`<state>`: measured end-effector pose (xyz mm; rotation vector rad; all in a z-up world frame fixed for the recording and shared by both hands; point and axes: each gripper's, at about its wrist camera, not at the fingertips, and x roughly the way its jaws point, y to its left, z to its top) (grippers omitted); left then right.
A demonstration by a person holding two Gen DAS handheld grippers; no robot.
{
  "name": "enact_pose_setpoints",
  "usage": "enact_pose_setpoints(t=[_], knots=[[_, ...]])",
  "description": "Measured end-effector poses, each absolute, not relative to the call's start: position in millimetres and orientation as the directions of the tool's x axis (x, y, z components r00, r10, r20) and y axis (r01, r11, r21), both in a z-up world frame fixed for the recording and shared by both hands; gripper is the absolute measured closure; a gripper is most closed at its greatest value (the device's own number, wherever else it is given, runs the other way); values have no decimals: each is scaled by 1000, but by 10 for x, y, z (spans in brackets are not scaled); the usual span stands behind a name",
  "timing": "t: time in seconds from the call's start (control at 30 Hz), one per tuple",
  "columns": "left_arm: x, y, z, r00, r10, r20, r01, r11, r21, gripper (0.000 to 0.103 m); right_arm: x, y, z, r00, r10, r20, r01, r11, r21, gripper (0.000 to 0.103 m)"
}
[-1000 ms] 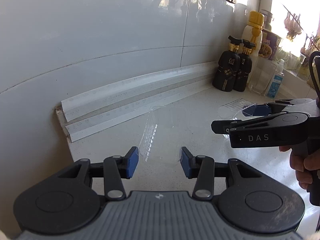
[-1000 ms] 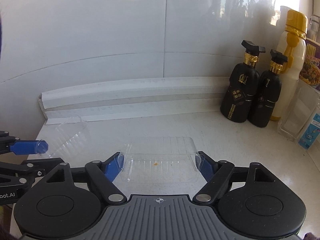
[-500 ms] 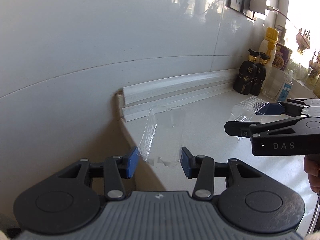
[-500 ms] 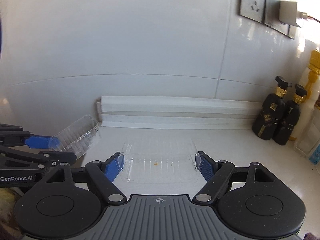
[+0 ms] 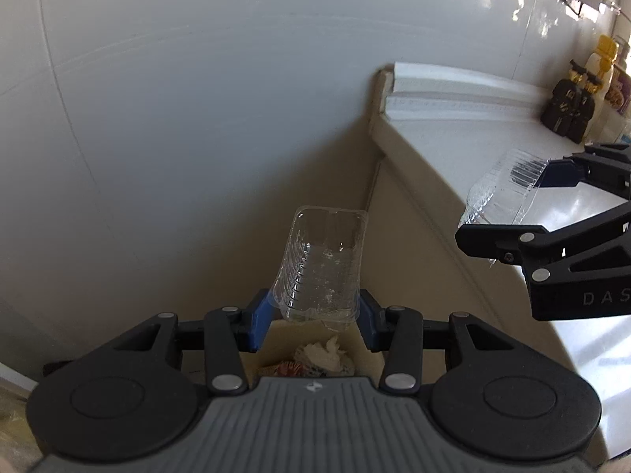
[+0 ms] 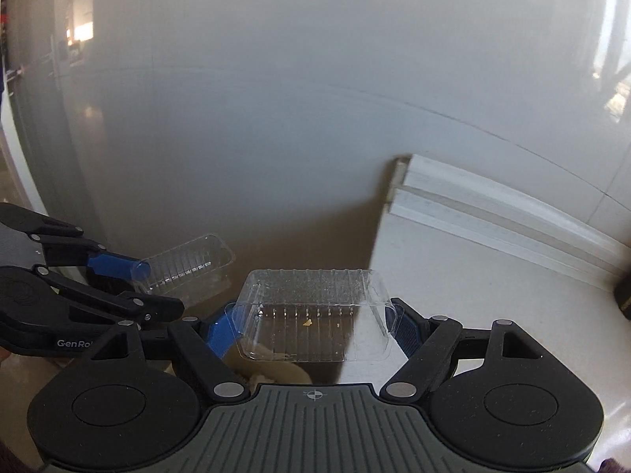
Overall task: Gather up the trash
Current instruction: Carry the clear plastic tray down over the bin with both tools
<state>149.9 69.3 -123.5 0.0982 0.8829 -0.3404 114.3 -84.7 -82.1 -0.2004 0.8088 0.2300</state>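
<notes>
The narrow clear tray (image 5: 321,264) sits pinched across its short width in the left gripper (image 5: 313,315), hanging past the end of the white counter (image 5: 493,165) and above what looks like crumpled trash (image 5: 321,354) low in the gap beside the cabinet. The wide clear tray (image 6: 313,315) is clamped across its long side by the right gripper (image 6: 313,327), jaws spread far to take it; a yellow crumb lies on its floor. It hovers half over the counter's edge, half over the drop, just beside the other tray. Whether a bin rim stands below cannot be told. The step in hand seems to be the carry to the drop. To do it well, bring each tray squarely over the trash heap before letting go, release one at a time so the flimsy shells do not knock together, and keep the wide one level so the crumb stays inside until it falls
</notes>
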Motion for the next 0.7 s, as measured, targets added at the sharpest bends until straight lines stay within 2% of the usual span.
enact_pose_setpoints(t=[0.3, 0.7], knots=[[1434, 1015, -1883, 480, -213, -851, 251, 963, -99, 61, 1181, -370, -1382, 531, 127, -838, -438, 888, -142, 23], [1558, 1114, -2534, 392, -225, -892, 172, 970, -169, 61, 1396, 0, -2007, 389, 50, -920, -573, 795, -199, 22]])
